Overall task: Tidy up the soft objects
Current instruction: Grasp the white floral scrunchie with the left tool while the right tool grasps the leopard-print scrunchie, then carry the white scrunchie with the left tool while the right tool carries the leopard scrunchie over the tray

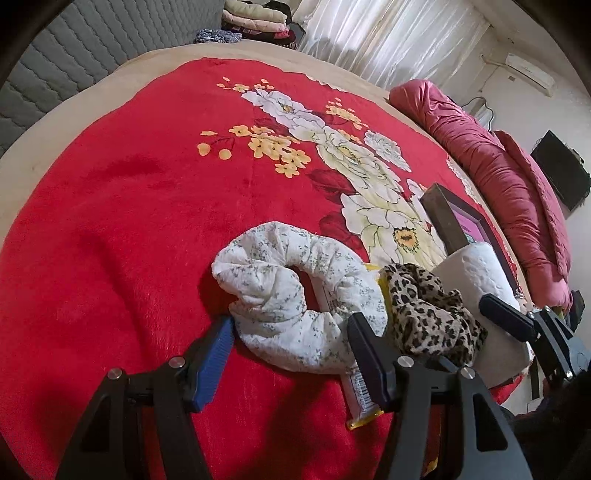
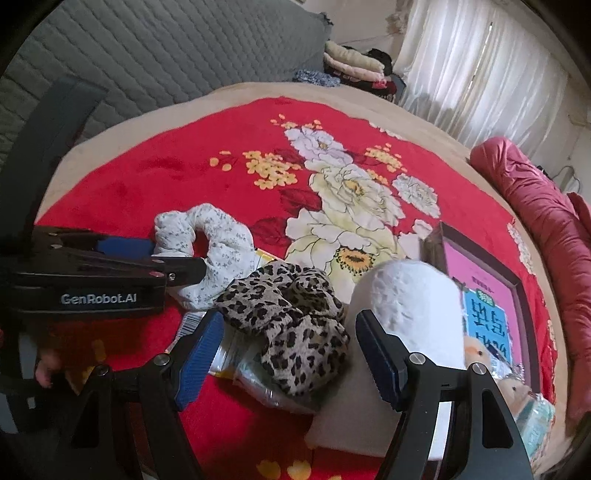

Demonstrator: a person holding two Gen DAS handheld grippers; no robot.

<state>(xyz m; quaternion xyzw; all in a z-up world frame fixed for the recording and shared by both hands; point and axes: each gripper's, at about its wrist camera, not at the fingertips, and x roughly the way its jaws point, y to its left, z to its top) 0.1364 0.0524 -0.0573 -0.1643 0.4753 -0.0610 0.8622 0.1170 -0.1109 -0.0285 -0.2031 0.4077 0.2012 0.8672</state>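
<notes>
A white floral scrunchie (image 1: 295,291) (image 2: 221,243) lies on the red floral blanket (image 1: 129,221). My left gripper (image 1: 291,319) is open, with a finger on either side of the scrunchie's near curve and the pads not squeezing it. A leopard-print scrunchie (image 2: 288,325) (image 1: 428,314) lies to its right on a clear plastic packet (image 2: 251,373). My right gripper (image 2: 291,317) is open just above it, one finger on each side. The left gripper (image 2: 162,258) also shows at the left of the right wrist view, and the right gripper (image 1: 517,321) at the right edge of the left wrist view.
A white paper roll (image 2: 413,306) stands on a beige pad (image 2: 354,406) beside the right finger. A framed pink picture (image 2: 480,280) and a bagged plush toy (image 2: 517,391) lie further right. A pink quilt (image 1: 498,177) lines the bed's right edge, with folded clothes (image 1: 255,18) at the far end.
</notes>
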